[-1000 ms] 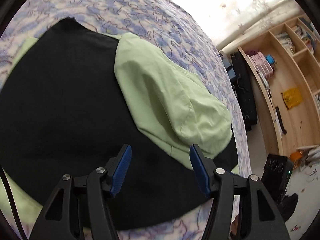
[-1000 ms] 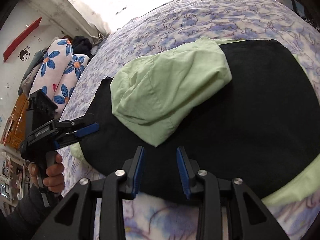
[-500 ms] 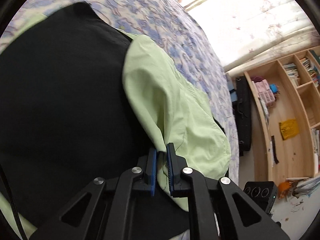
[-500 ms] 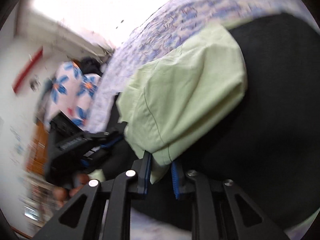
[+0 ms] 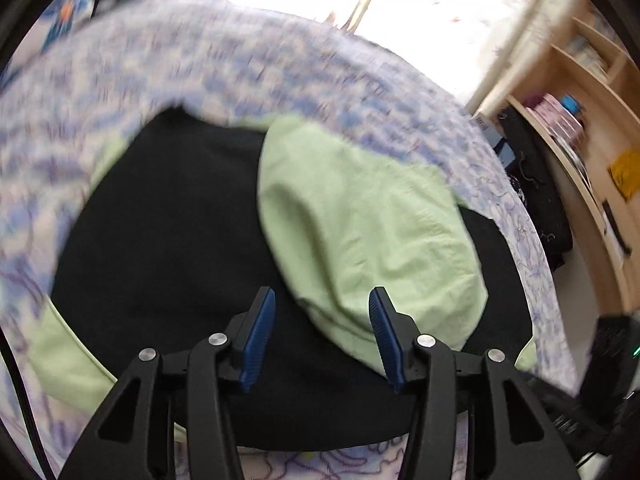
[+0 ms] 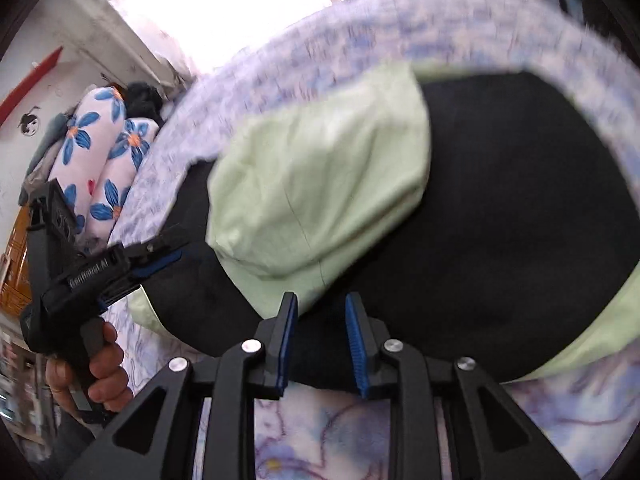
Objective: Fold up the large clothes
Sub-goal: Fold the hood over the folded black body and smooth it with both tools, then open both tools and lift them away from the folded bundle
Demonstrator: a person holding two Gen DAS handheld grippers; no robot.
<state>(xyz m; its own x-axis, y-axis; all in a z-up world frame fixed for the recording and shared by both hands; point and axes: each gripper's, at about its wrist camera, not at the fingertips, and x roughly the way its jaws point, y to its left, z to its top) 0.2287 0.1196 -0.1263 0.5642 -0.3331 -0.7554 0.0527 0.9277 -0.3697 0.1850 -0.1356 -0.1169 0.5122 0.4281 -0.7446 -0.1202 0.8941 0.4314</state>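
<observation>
**Both grippers free above the folded sleeve**

My left gripper (image 5: 322,336) and right gripper (image 6: 320,340) hang spread, jaws just reopened, pinching nothing. Beyond lies the black garment (image 5: 168,240), its pale green sleeve (image 5: 360,232) folded inward, likely narrowing it, on the floral bedsheet (image 5: 240,60).

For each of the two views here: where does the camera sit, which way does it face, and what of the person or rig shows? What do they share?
Left wrist: on the left gripper, looking down along its open fingers at the green garment on black cloth; shelves at right.
Right wrist: on the right gripper, jaws apart, facing the same garment; the left gripper and the hand holding it show at left.
Shared: garment, black cloth, patterned bedspread.
</observation>
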